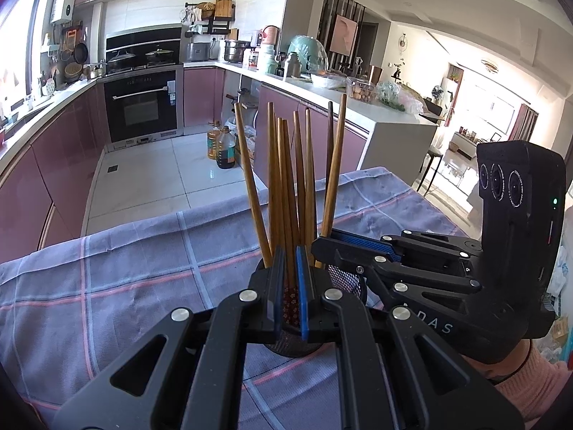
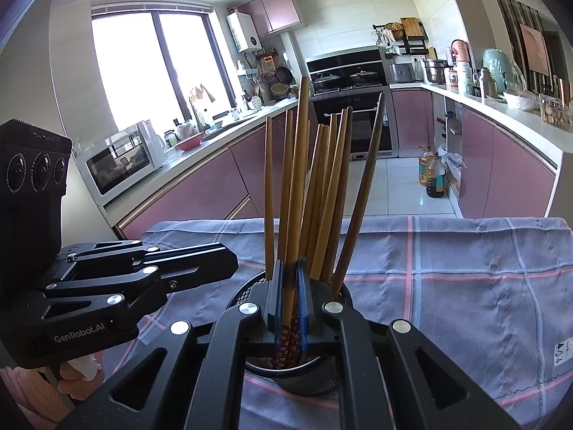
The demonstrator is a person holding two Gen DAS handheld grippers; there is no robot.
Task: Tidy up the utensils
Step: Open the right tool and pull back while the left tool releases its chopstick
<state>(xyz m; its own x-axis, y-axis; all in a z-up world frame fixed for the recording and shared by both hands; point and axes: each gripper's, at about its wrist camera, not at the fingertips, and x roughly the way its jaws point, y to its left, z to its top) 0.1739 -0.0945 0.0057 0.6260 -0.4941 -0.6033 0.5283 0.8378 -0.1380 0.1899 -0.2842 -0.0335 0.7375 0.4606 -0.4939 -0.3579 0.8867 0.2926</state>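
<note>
Chopsticks [image 2: 311, 193] upright in mesh holder [image 2: 247, 290]; left gripper [image 1: 290, 279] and right gripper [image 2: 290, 286] each clenched on one, likely seating them.

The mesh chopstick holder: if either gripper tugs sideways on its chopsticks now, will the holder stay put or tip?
Likely to tip or slide. The mesh holder looks small and light, while the chopsticks rise tall and splay out, so the load seems top-heavy. It stands on a wrinkled checked cloth, which may slip. Both the left gripper and right gripper are closed on chopsticks, so lift straight up.
</note>
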